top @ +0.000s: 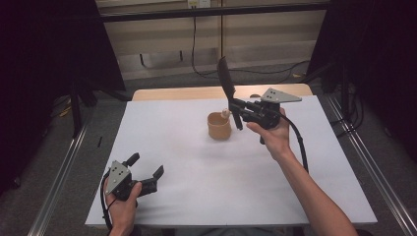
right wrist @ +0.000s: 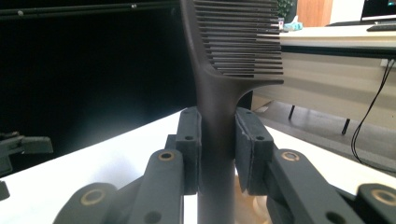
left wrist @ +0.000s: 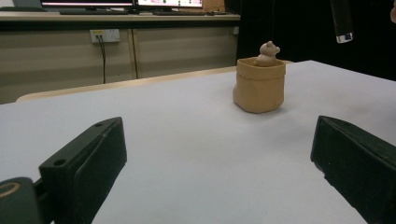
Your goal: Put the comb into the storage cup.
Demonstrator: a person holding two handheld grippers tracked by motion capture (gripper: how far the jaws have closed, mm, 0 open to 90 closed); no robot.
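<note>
A black comb [top: 225, 76] stands upright with its teeth at the top, and my right gripper [top: 236, 110] is shut on its handle. In the right gripper view both pads press the comb [right wrist: 215, 93] between them, at my right gripper [right wrist: 217, 135]. A tan cup [top: 219, 126] with a small bear figure [top: 225, 113] on its rim sits just left of and below that gripper. My left gripper [top: 145, 169] rests near the table's front left, open, with nothing between its jaws. Its own view looks past my left gripper [left wrist: 219, 154] toward the cup [left wrist: 259, 86] and the bear [left wrist: 268, 52].
A white sheet [top: 196, 177] covers the table, and a strip of wood [top: 187, 92] shows at its far edge. Metal rails [top: 366, 162] run along both sides. Cables [top: 196, 54] lie on the floor behind, and dark curtains hang on either side.
</note>
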